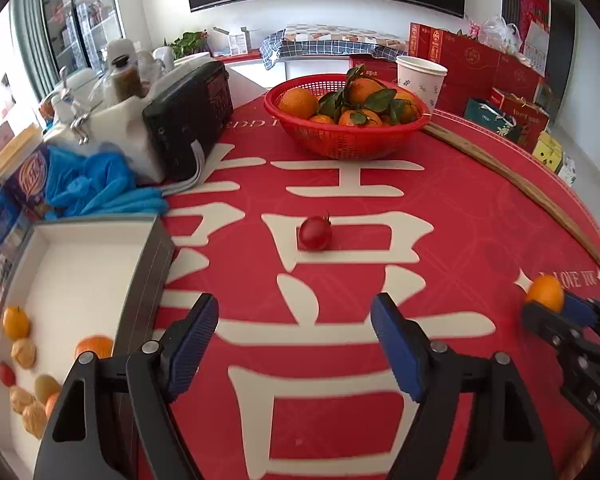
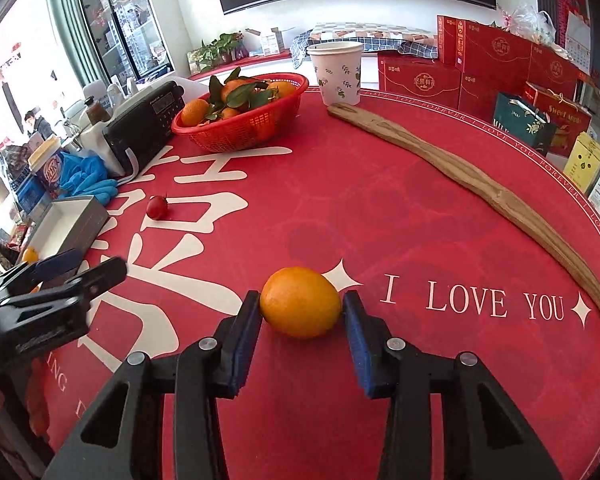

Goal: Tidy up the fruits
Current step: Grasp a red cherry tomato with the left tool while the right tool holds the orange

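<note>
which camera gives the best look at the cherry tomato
The left wrist view: the cherry tomato lies near centre, ahead of the open left gripper. The right wrist view shows it smaller, far left.

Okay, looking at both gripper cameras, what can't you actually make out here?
- White box: left wrist view, its near corner sits behind the left gripper; right wrist view shows only a sliver.
- Pale lumps in the box: too small to identify.
- Red basket: lower fruit covered by leaves and oranges.
- Small orange in the right gripper: underside hidden.
</note>
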`<control>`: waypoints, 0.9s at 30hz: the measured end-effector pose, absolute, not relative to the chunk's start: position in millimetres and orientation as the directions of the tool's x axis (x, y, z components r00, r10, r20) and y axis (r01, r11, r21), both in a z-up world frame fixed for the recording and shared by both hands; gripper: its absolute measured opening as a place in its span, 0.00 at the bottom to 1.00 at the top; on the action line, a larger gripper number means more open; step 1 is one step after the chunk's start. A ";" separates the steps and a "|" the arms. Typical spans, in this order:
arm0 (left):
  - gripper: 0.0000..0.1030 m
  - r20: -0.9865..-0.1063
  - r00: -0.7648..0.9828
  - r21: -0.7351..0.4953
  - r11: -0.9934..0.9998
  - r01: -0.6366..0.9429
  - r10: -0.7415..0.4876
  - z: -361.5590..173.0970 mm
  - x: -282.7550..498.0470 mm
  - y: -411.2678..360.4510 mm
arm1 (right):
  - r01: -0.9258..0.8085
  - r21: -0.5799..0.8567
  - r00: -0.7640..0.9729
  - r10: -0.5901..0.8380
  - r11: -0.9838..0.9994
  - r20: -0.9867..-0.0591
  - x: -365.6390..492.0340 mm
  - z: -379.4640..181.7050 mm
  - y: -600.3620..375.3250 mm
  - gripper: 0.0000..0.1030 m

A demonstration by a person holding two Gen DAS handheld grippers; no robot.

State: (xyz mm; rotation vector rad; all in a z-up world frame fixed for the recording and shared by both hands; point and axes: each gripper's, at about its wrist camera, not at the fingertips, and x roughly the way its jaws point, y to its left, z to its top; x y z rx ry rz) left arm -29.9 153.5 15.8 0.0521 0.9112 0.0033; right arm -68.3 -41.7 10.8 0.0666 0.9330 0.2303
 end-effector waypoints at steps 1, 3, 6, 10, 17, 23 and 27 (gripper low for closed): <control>0.76 -0.793 0.609 0.059 0.998 0.018 0.036 12.8 -20.3 150.1 | -0.171 0.148 0.578 0.221 0.974 -0.786 -68.9 11.5 -43.1 0.42; 0.71 -0.807 0.589 0.064 0.998 0.013 0.044 4.2 -3.6 146.6 | -0.176 0.152 0.575 0.227 0.973 -0.786 -68.3 11.4 -45.2 0.42; 0.67 -0.794 0.607 0.037 0.999 -0.001 0.030 1.6 9.3 146.7 | -0.190 0.164 0.571 0.245 0.968 -0.784 -69.4 12.7 -47.6 0.42; 0.21 -0.797 0.604 -0.023 1.000 0.020 -0.030 1.7 13.0 145.2 | -0.192 0.161 0.580 0.244 0.968 -0.777 -71.2 14.4 -49.3 0.42; 0.22 -0.802 0.598 -0.013 1.000 -0.011 -0.004 3.7 -50.6 155.0 | -0.213 0.139 0.577 0.240 0.967 -0.781 -74.3 12.2 -37.9 0.42; 0.22 -0.784 0.620 0.015 1.000 -0.027 0.029 3.4 -92.9 164.3 | -0.255 0.068 0.591 0.211 0.964 -0.778 -80.9 11.3 -13.0 0.42; 0.23 -0.786 0.618 -0.014 0.999 -0.031 0.008 3.6 -94.2 170.1 | -0.271 0.001 0.610 0.173 0.963 -0.773 -84.6 9.6 0.5 0.42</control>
